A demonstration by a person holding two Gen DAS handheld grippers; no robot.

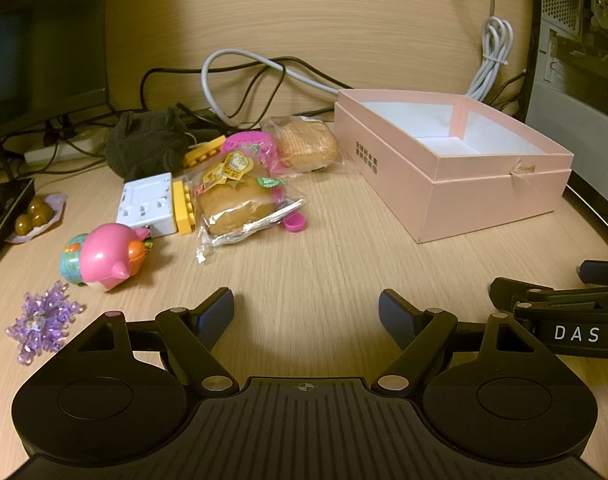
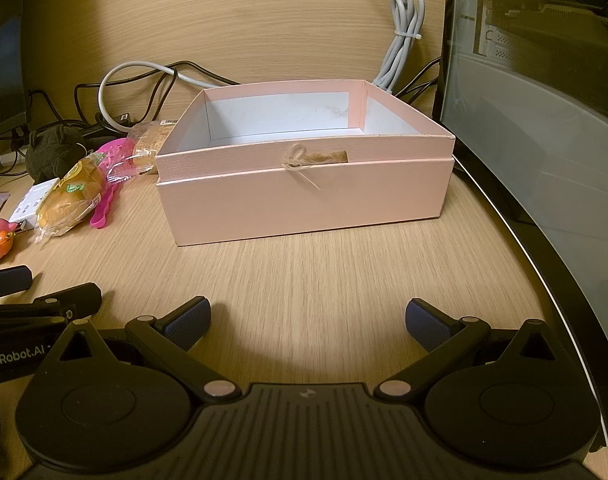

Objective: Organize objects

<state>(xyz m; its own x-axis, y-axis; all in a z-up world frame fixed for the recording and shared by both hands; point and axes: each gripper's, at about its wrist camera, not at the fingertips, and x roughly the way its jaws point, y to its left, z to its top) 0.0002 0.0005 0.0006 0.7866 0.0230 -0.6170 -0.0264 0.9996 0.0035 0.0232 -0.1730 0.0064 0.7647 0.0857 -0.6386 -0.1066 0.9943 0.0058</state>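
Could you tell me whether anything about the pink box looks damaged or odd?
Yes: the pink box has a torn brown patch with frayed string at the middle of its front rim. Inside it looks empty, with a faint smudge on the back wall.

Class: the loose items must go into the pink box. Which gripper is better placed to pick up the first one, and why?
Left. The left gripper, jaws open and empty, faces the wrapped bun and pink pig toy; the right gripper faces the pink box, items off to its left.
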